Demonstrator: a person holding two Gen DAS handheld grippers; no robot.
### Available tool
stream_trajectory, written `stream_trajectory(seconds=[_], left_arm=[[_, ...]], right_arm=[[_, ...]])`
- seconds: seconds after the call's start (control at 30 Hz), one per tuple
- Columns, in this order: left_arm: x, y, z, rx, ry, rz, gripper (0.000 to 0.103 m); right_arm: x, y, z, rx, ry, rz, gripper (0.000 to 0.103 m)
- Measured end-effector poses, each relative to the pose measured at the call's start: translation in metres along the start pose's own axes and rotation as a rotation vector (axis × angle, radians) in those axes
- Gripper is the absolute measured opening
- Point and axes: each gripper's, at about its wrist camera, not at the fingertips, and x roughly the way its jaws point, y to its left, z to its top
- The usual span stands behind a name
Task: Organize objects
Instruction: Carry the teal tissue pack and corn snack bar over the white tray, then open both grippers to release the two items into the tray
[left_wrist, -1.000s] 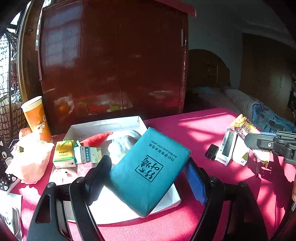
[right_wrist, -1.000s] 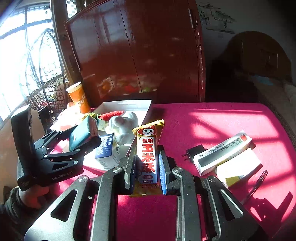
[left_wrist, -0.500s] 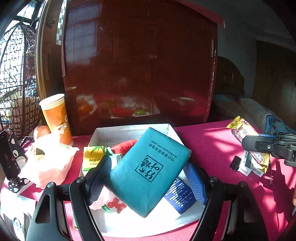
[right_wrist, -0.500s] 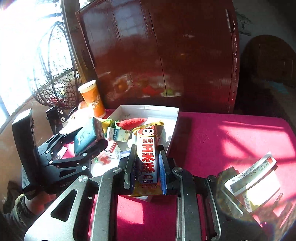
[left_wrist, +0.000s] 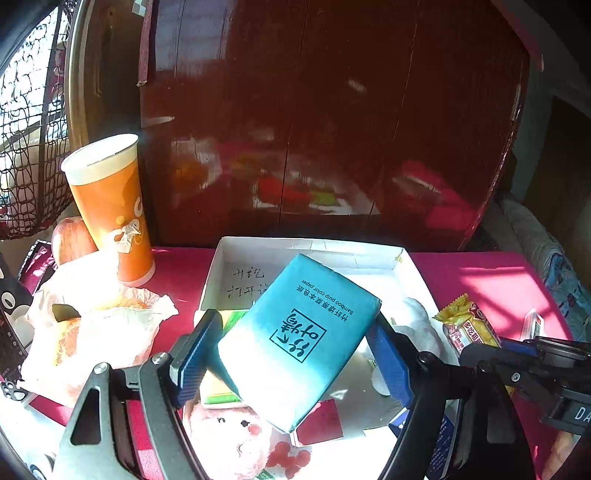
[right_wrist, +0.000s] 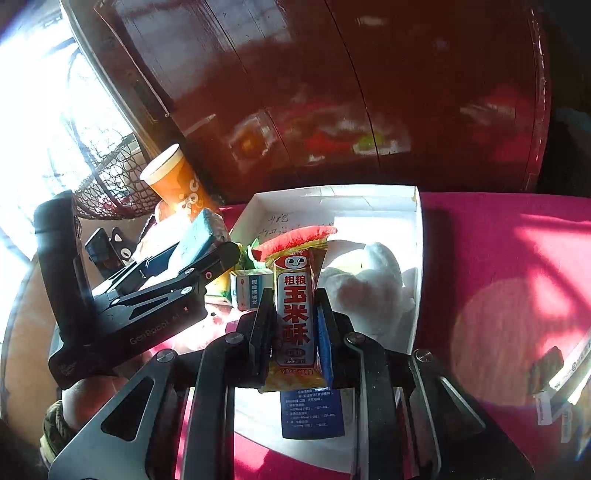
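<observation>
My left gripper (left_wrist: 291, 347) is shut on a teal tissue pack (left_wrist: 299, 343), held tilted over the white open box (left_wrist: 314, 247) on the red tablecloth. The right gripper (right_wrist: 295, 325) is shut on a yellow-and-red corn snack bar (right_wrist: 295, 306), standing upright between its pads above the near part of the same box (right_wrist: 417, 236). Seen from the right wrist, the left gripper (right_wrist: 207, 254) with the teal pack (right_wrist: 197, 236) sits at the box's left side. From the left wrist, the snack bar (left_wrist: 467, 328) shows at the right.
In the box lie a white plush (right_wrist: 373, 284), a pink plush (left_wrist: 236, 439), small cartons (right_wrist: 247, 288), a blue box (right_wrist: 312, 413) and a red packet (right_wrist: 295, 236). An orange cup (left_wrist: 110, 206), an apple (left_wrist: 70, 236) and a bagged bun (left_wrist: 96, 325) stand left. A dark cabinet (left_wrist: 332, 110) rises behind. White boxes (right_wrist: 565, 380) lie far right.
Both grippers have moved left toward the box with their loads still held. The box and orange cup now look nearer and more centred; the items on the right of the table slid out of view.
</observation>
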Motion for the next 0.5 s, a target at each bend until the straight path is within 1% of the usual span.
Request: stream_trajectory(seconds=[0.1, 0.17, 0.2, 0.23, 0.27, 0.3, 0.33, 0.37, 0.43, 0.5], left_arm=[[0.01, 0.008, 0.002, -0.048, 0.014, 0.007, 0.08], [0.014, 0.014, 0.003, -0.083, 0.016, -0.003, 0.081], [0.016, 0.016, 0.003, -0.096, 0.024, -0.006, 0.084], [0.017, 0.017, 0.002, -0.099, 0.028, -0.005, 0.086], [0.017, 0.017, 0.002, -0.098, 0.023, -0.001, 0.086], [0.015, 0.016, 0.001, -0.097, 0.012, 0.009, 0.091], [0.012, 0.017, 0.0, -0.098, -0.004, 0.022, 0.103], [0.01, 0.017, 0.0, -0.101, -0.019, 0.031, 0.103], [0.005, 0.016, 0.001, -0.105, -0.043, 0.057, 0.103], [-0.001, 0.012, 0.002, -0.095, -0.066, 0.1, 0.103]], right_arm=[[0.022, 0.005, 0.0, 0.042, 0.021, 0.013, 0.02], [0.032, 0.008, -0.002, 0.059, 0.021, 0.011, 0.021], [0.035, 0.009, -0.003, 0.054, 0.017, 0.001, 0.022], [0.036, 0.011, -0.004, 0.045, 0.014, -0.012, 0.032], [0.037, 0.012, -0.005, 0.039, 0.012, -0.019, 0.06], [0.036, 0.012, -0.006, 0.037, 0.004, -0.022, 0.077], [0.033, 0.011, -0.007, 0.038, -0.013, -0.027, 0.093], [0.03, 0.01, -0.008, 0.036, -0.029, -0.033, 0.094], [0.023, 0.005, -0.01, 0.044, -0.045, -0.04, 0.094], [0.017, -0.001, -0.012, 0.062, -0.057, -0.044, 0.095]])
